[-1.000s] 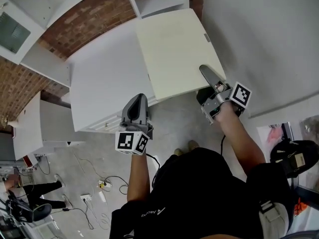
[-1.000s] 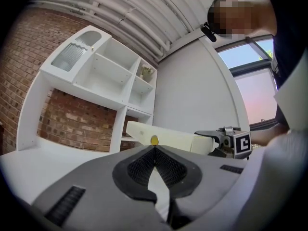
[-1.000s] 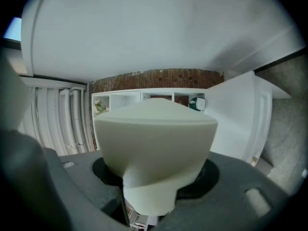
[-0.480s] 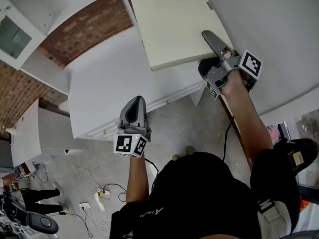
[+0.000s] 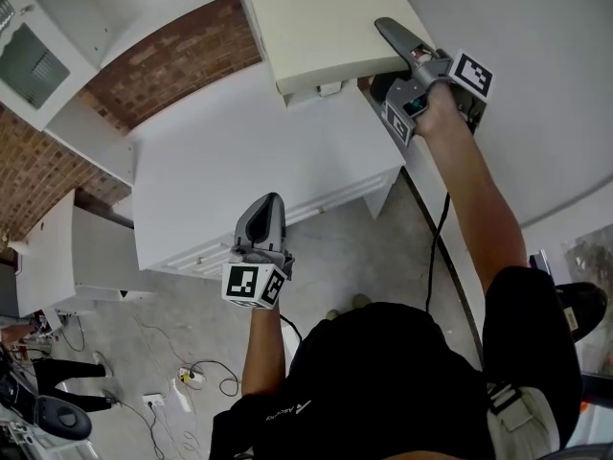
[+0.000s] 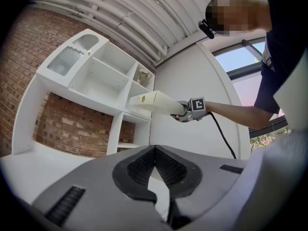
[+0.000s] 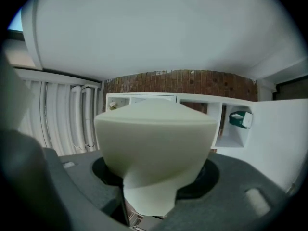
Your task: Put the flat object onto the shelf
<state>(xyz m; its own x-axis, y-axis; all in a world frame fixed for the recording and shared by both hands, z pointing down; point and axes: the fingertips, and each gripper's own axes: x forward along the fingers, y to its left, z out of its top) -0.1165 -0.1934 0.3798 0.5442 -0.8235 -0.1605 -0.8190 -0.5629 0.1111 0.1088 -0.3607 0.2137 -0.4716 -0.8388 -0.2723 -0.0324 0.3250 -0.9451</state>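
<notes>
The flat object is a cream board [image 5: 326, 22], held roughly level and high over the white counter [image 5: 220, 161]. My right gripper [image 5: 388, 41] is shut on its near edge, the upper jaw lying on top of the board. In the right gripper view the board [image 7: 154, 143] fills the space between the jaws and faces the white shelf unit [image 7: 192, 102]. The left gripper view shows the board [image 6: 156, 101] level with the shelf's [image 6: 96, 76] lower compartments. My left gripper [image 5: 268, 204] hangs over the counter's front edge, shut and empty.
A brick wall [image 5: 177, 51] stands behind the shelf unit, and a white wall [image 5: 536, 84] runs along the right. A green-and-white thing [image 7: 239, 119] sits in one right compartment. Cables [image 5: 192, 372] lie on the concrete floor.
My right gripper has carried the board upward and farther away, off the counter toward the shelf. My left gripper has stayed nearly where it was.
</notes>
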